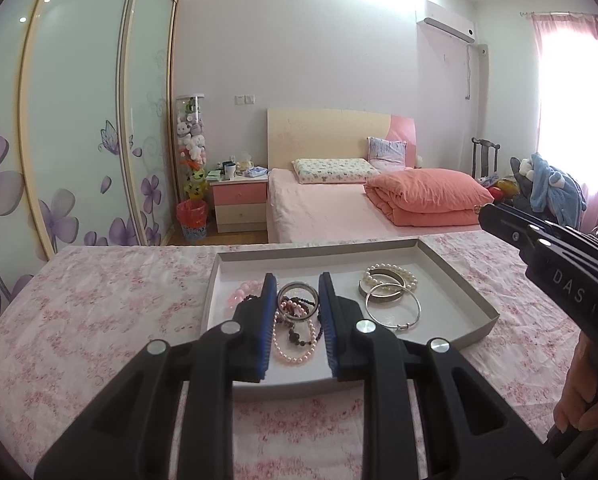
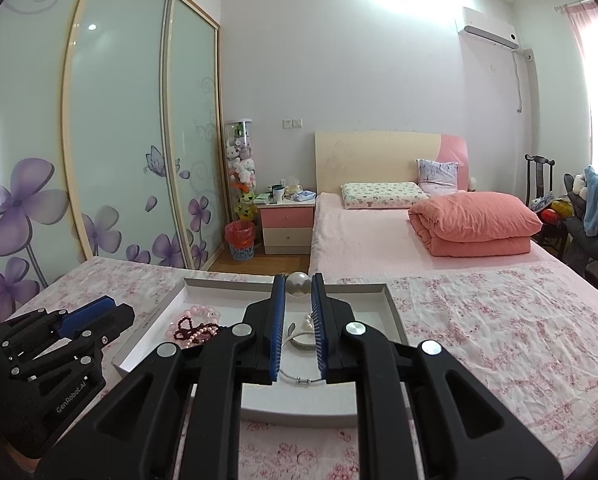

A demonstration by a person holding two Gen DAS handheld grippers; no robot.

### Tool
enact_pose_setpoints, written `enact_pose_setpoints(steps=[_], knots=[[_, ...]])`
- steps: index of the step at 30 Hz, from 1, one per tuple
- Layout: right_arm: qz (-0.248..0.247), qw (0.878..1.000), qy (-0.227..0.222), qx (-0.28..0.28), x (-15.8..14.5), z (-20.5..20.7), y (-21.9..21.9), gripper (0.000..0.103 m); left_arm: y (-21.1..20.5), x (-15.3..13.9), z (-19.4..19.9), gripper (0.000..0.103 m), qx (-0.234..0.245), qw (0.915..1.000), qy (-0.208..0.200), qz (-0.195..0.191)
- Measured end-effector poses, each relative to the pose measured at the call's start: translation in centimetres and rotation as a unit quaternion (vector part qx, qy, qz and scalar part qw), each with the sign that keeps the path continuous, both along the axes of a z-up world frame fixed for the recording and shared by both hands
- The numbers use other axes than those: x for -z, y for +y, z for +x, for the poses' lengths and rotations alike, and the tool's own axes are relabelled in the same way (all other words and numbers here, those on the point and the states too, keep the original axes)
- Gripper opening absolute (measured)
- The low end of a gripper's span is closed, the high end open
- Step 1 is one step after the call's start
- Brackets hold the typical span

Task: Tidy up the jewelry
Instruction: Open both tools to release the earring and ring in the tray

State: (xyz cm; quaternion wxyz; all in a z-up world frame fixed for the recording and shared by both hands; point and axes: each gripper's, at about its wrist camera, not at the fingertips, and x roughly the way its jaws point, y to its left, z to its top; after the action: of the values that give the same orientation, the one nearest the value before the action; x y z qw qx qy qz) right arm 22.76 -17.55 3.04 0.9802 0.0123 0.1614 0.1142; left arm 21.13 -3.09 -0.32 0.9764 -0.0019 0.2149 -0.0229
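Observation:
A shallow grey tray (image 1: pixel 465 286) lies on the floral cloth and holds jewelry. In the left wrist view my left gripper (image 1: pixel 298 283) is open and empty above a silver bangle (image 1: pixel 297 295), dark beads (image 1: pixel 299 336) and a pink pearl bracelet (image 1: pixel 295 350). White pearls (image 1: pixel 391 274) and thin silver bangles (image 1: pixel 393 306) lie to the right. In the right wrist view my right gripper (image 2: pixel 298 284) is shut on a large white pearl (image 2: pixel 298 283), held above the tray (image 2: pixel 393 312). The left gripper (image 2: pixel 85 316) shows at the left there.
The tray sits on a table covered with pink floral cloth (image 1: pixel 79 320). Beyond it are a bed (image 1: pixel 339 212) with a folded orange quilt (image 1: pixel 427 196), a nightstand (image 1: pixel 241 204), a red bin (image 1: pixel 191 218) and sliding wardrobe doors (image 1: pixel 79 120).

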Motion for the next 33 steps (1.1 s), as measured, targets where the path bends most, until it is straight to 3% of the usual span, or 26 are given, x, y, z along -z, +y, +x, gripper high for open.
enact_pose_setpoints(steps=[17,19,21,23,33], knots=[[0.000,0.998,0.061,-0.005,3.0,6.1,1.3,0.015,-0.5,2.7,6.4,0.023,0.019,0.9989,0.043,-0.005],[0.005,0.998,0.068,-0.009,3.2,6.5,1.2,0.024,-0.4,2.9,6.6,0.026,0.019,0.9988,0.044,-0.007],[0.013,0.997,0.069,-0.005,3.3,6.6,0.9,0.049,0.0,2.9,6.8,0.034,0.015,0.9989,0.043,-0.011],[0.017,0.998,0.067,-0.001,3.3,6.5,0.6,0.049,0.6,2.9,6.8,0.039,0.007,0.9989,0.041,-0.020],[0.023,0.997,0.071,0.014,3.1,5.9,-0.4,0.051,3.6,2.0,6.2,0.046,-0.030,0.9971,0.044,-0.054]])
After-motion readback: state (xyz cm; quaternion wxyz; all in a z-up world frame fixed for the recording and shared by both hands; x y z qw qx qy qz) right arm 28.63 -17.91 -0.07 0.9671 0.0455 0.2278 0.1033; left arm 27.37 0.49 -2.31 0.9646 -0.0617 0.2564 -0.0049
